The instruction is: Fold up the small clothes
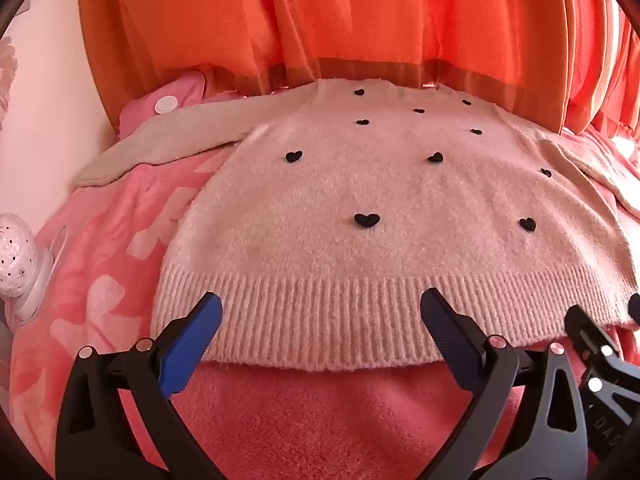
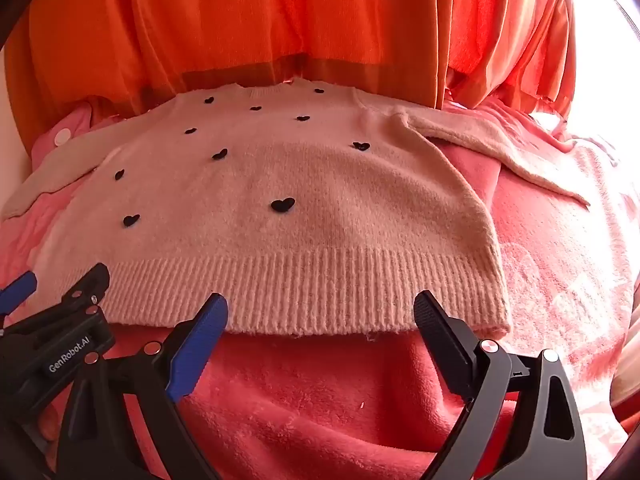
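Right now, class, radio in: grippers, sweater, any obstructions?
Left gripper and right gripper open, at the hem. Pink heart sweater flat, unfolded, sleeves out. Nothing on it.

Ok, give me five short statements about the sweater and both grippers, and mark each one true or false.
1. The sweater lies spread flat, hem toward the grippers. True.
2. It carries small black hearts. True.
3. The left gripper is clamped on the hem. False: its jaws stand open, gripping nothing.
4. Both sleeves are folded across the front. False: each stretches out sideways.
5. The right gripper is open above the ribbed hem. True.
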Available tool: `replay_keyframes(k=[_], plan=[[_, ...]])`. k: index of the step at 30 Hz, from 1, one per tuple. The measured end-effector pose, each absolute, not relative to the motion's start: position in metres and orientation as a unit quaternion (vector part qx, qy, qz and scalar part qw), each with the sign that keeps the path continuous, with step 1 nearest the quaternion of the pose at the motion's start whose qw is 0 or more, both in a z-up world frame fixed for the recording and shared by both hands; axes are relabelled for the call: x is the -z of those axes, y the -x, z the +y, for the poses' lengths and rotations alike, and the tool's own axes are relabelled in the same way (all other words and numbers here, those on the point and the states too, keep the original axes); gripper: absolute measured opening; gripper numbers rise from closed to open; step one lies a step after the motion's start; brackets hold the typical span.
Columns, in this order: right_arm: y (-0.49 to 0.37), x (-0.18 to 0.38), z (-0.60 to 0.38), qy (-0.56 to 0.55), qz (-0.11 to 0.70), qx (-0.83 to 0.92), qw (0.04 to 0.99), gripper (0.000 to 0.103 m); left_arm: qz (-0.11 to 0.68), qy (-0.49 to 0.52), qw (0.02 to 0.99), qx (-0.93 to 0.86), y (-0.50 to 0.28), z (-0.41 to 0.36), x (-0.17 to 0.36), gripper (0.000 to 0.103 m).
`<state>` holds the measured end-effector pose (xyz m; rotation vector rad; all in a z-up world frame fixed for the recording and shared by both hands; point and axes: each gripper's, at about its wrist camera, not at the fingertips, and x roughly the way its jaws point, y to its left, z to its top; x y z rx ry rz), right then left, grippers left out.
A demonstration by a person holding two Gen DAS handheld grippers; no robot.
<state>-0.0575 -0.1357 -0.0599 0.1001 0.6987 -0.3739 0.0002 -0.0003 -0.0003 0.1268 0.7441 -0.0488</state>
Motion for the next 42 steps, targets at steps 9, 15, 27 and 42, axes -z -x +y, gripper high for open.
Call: replay_keyframes(k=[9, 15, 27, 42], plan=[[0.058, 0.051, -0.142, -0.054, 0.343, 0.181, 0.92, 0.092, 0.364, -0.064, 0.929, 0.028, 0.003, 0.012, 0.01, 0.097], [0.059, 0.055, -0.138, -0.049, 0.336, 0.182, 0.923, 0.092, 0.372, -0.066, 0.926, 0.023, -0.001, 0.002, 0.009, 0.097], [0.058, 0.057, -0.133, -0.04, 0.338, 0.184, 0.922, 0.092, 0.374, -0.065, 0.925, 0.025, -0.003, 0.002, 0.009, 0.097], [0.059, 0.058, -0.133, -0.04, 0.337, 0.184, 0.922, 0.092, 0.373, -0.067, 0.925, 0.025, -0.002, 0.0, 0.011, 0.097]])
